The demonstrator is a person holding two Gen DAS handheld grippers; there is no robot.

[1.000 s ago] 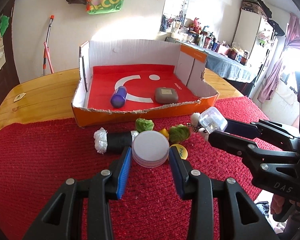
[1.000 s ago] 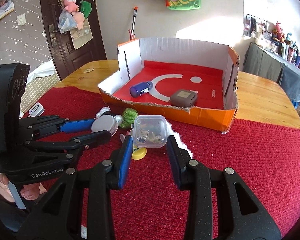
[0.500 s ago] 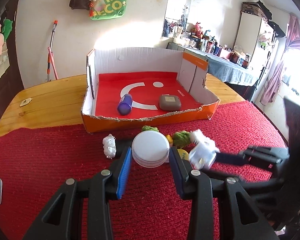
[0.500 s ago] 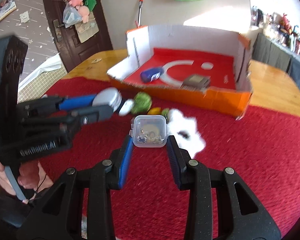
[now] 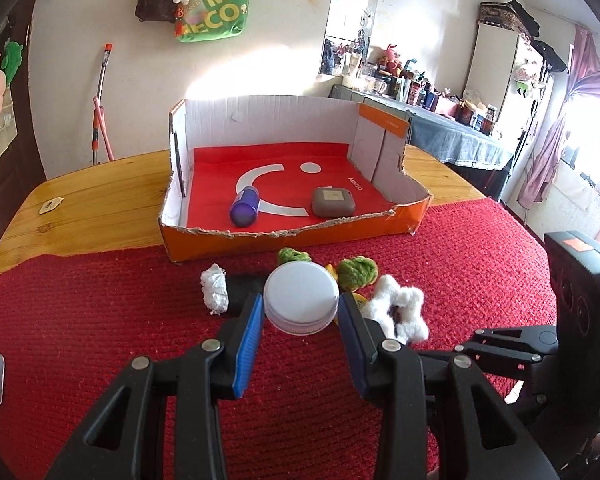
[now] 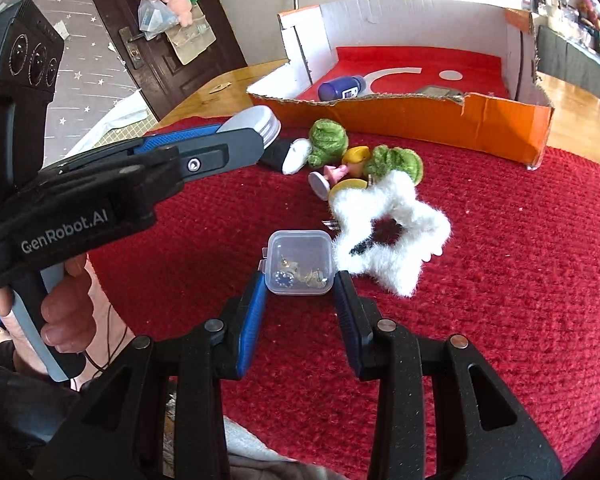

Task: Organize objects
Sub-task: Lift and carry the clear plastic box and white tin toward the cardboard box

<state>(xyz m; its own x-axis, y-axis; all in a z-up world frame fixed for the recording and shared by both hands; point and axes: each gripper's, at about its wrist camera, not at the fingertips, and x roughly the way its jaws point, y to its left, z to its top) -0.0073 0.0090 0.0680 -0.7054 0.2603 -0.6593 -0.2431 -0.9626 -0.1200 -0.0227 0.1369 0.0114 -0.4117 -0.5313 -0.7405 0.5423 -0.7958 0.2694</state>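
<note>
Looking along the left tongs (image 5: 300, 322), the blue pads were closed against a round white lidded jar (image 5: 301, 302), held above the red cloth (image 5: 100, 320) just short of the cardboard box (image 5: 292, 236), where a purple bottle (image 5: 245, 207) and a grey case (image 5: 334, 201) lay. From the right wrist, the right tongs (image 6: 300, 296) gripped a small clear box (image 6: 300, 262) low over the cloth on the counter, beside a white fluffy star (image 6: 396, 224).
</note>
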